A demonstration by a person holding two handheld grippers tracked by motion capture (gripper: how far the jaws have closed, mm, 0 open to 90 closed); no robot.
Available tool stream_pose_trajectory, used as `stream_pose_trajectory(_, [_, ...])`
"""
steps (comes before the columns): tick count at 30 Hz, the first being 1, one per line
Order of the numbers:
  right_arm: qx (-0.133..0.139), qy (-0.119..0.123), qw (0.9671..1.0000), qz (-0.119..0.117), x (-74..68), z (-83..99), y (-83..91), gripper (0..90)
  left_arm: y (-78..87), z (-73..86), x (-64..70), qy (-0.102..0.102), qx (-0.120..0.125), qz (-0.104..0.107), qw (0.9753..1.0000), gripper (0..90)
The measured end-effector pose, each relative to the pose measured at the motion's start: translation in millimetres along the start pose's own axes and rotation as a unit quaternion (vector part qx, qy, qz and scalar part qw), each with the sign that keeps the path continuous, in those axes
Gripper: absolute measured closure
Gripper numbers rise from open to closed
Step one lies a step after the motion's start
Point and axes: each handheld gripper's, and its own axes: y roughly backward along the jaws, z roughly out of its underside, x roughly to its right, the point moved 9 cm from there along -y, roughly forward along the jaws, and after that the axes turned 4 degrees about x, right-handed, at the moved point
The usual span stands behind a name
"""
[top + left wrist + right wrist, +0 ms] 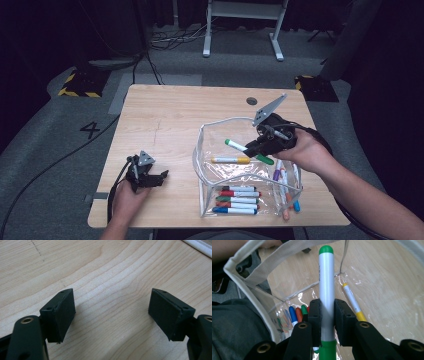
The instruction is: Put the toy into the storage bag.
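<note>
A clear plastic pouch (pixel 220 131) with white trim stands open on the wooden table (pixel 165 115). My right gripper (pixel 253 148) hovers over the pouch mouth, shut on a green marker (pixel 239 147) with a white barrel (pixel 326 287). A yellow marker (pixel 230 160) lies on the pouch floor (pixel 353 302). Several more markers (pixel 237 199) lie in the pouch's near end. My left gripper (pixel 159 177) rests low at the table's front left, open, with bare wood between its pads (pixel 62 312).
Loose markers (pixel 286 187) lie at the pouch's right side near the table's front right corner. A round grommet hole (pixel 251 101) sits at the table's back. A white stand base (pixel 240 30) and cables lie on the floor beyond.
</note>
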Motion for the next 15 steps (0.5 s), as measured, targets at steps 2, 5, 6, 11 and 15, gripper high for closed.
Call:
stream_pose_trajectory(2, [-0.007, 0.001, 1.0, -0.005, 0.4, 0.6, -8.5, 76.2, 0.0, 0.0, -0.1, 0.0, 0.0, 0.0, 1.0, 21.8])
stream_pose_trajectory(5, [-0.022, -0.003, 0.9997, -0.011, 1.7, 3.3, -21.8, 76.2, 0.0, 0.0, 0.0, 0.0, 0.0, 0.0, 1.0, 21.8])
stream_pose_trajectory(6, [-0.027, -0.005, 0.9995, -0.012, 2.1, 4.3, -25.7, 76.3, 0.0, 0.0, 0.0, 0.0, 0.0, 0.0, 1.0, 21.8])
stream_pose_trajectory(11, [-0.052, 0.0, 0.9985, -0.017, 1.7, 10.6, -43.7, 76.3, 0.0, 0.0, 0.0, 0.0, 0.0, 0.0, 1.0, 21.8])
stream_pose_trajectory(15, [-0.067, 0.002, 0.9974, -0.026, -0.9, 16.0, -54.9, 76.3, 0.0, 0.0, 0.0, 0.0, 0.0, 0.0, 1.0, 21.8])
